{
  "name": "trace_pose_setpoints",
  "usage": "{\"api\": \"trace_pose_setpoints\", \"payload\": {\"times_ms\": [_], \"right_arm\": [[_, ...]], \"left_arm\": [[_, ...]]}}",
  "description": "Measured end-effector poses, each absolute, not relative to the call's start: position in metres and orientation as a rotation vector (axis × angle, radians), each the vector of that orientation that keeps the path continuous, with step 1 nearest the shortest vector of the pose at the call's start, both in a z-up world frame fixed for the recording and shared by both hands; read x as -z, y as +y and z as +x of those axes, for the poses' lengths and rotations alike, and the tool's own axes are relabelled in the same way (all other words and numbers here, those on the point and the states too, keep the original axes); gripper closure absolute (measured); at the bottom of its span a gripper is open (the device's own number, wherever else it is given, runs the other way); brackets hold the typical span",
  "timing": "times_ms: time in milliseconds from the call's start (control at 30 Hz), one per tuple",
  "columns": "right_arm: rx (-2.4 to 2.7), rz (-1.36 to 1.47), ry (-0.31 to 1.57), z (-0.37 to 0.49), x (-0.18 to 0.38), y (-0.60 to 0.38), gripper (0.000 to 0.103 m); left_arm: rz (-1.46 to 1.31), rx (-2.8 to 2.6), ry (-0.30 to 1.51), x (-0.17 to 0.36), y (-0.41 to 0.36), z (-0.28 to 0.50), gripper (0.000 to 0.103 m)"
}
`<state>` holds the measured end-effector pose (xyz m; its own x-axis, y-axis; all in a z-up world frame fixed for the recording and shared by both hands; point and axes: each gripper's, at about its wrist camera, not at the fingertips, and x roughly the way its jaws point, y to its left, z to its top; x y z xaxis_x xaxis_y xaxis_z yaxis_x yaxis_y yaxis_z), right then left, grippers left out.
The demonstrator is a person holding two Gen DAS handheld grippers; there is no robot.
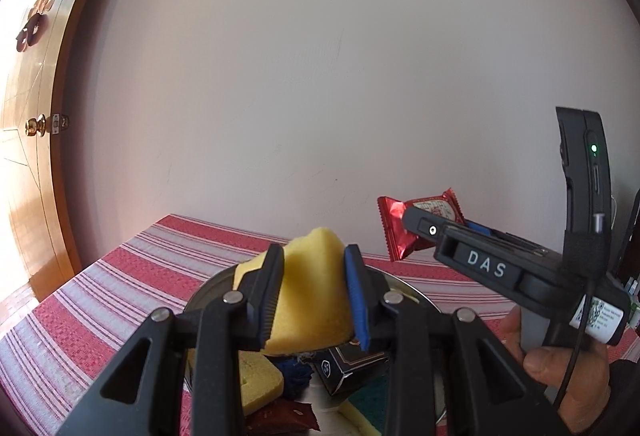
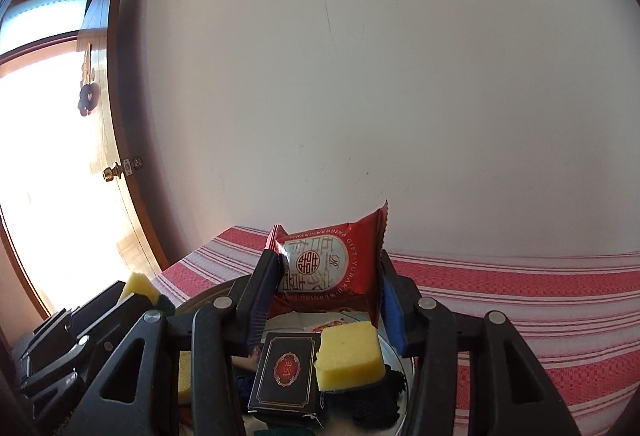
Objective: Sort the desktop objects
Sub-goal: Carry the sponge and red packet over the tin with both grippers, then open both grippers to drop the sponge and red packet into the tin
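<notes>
My left gripper (image 1: 314, 256) is shut on a yellow sponge (image 1: 312, 296), squeezed and lifted above a round metal tray (image 1: 208, 292). My right gripper (image 2: 326, 268) is shut on a red foil snack packet (image 2: 328, 268), held upright over the same tray (image 2: 394, 356). In the left wrist view the right gripper (image 1: 416, 224) shows at the right with the red packet (image 1: 400, 232) at its tip, a hand (image 1: 560, 368) on its handle. The left gripper (image 2: 148, 294) with its sponge (image 2: 138, 286) shows at the lower left of the right wrist view.
In the tray lie a black card box (image 2: 286, 376), another yellow sponge (image 2: 350, 356), dark blue yarn (image 1: 294, 376), a brown-red packet (image 1: 280, 416) and a yellow sponge (image 1: 256, 384). A red-and-white striped cloth (image 2: 520, 300) covers the table. A pale wall stands behind, a wooden door (image 1: 28, 156) at left.
</notes>
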<state>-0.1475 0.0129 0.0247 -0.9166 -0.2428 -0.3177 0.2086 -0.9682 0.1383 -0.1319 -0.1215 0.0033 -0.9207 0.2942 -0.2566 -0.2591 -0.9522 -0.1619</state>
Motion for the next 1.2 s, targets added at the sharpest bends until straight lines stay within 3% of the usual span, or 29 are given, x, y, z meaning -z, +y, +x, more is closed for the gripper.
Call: {"api": "trace_pose_setpoints", "payload": {"times_ms": [533,800,867,933,1033,1200], "right_arm": [[2.806,0.783,-0.098,-0.223,-0.017,-0.022,0.052],[2.769,0.812,-0.186,-0.226,-0.004,-0.018,0.042],[2.794,0.736,-0.226,-0.215,-0.008,-0.011,0.029],[2.828,0.667,-0.257,-0.205,-0.012,-0.007,0.022],[2.853,0.612,-0.285,-0.191,-0.015,0.002,0.018],[2.877,0.556,-0.382,-0.168,-0.016,0.018,0.012]], "left_arm": [[-0.525,-2.825,-0.199,0.021,-0.117,-0.161,0.073],[-0.601,-2.835,-0.196,0.033,-0.115,-0.169,0.071],[-0.608,-2.849,-0.189,0.034,-0.114,-0.168,0.060],[-0.599,-2.881,-0.182,0.034,-0.112,-0.162,0.028],[-0.560,-2.916,-0.216,0.031,-0.113,-0.153,0.001],[-0.556,-2.942,-0.226,0.027,-0.110,-0.147,0.001]]}}
